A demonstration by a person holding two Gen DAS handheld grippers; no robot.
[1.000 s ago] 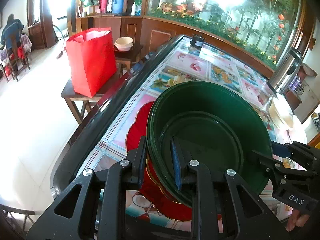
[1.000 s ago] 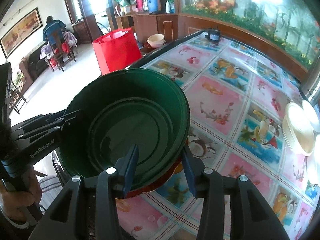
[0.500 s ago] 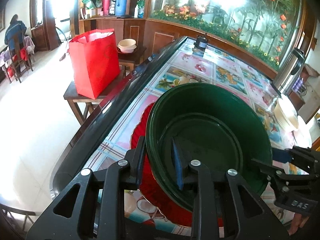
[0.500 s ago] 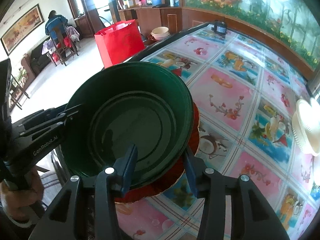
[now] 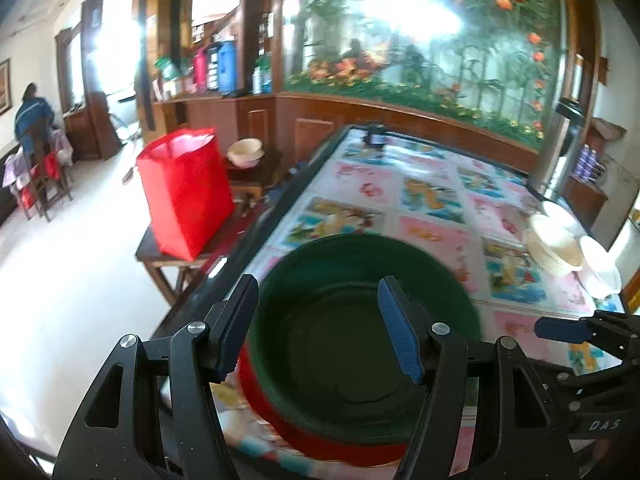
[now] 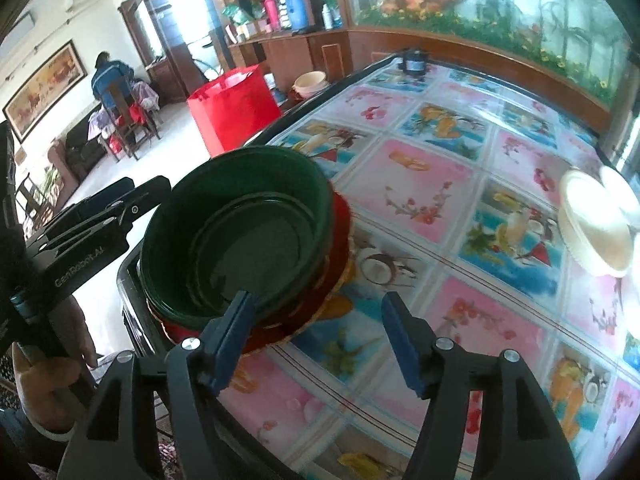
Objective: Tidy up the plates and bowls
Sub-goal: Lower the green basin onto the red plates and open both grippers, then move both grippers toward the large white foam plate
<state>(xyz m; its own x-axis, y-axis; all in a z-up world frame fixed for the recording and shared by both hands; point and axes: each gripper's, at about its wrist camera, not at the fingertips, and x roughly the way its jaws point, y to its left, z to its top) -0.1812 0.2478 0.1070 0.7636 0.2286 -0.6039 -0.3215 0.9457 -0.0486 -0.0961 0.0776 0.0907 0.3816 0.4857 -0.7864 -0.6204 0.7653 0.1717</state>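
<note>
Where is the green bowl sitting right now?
The green bowl sits on the red plate at the table's near-left corner, left in the right wrist view, between both open grippers.

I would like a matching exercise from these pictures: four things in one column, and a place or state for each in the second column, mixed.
Things:
1. green bowl
2. red plate
3. cream plates
4. right claw

Places or states:
a. open, holding nothing
b. under the green bowl
c. far right side of the table
d. top of the stack at the table corner

Pairs: 1-d, 2-b, 3-c, 4-a
</note>
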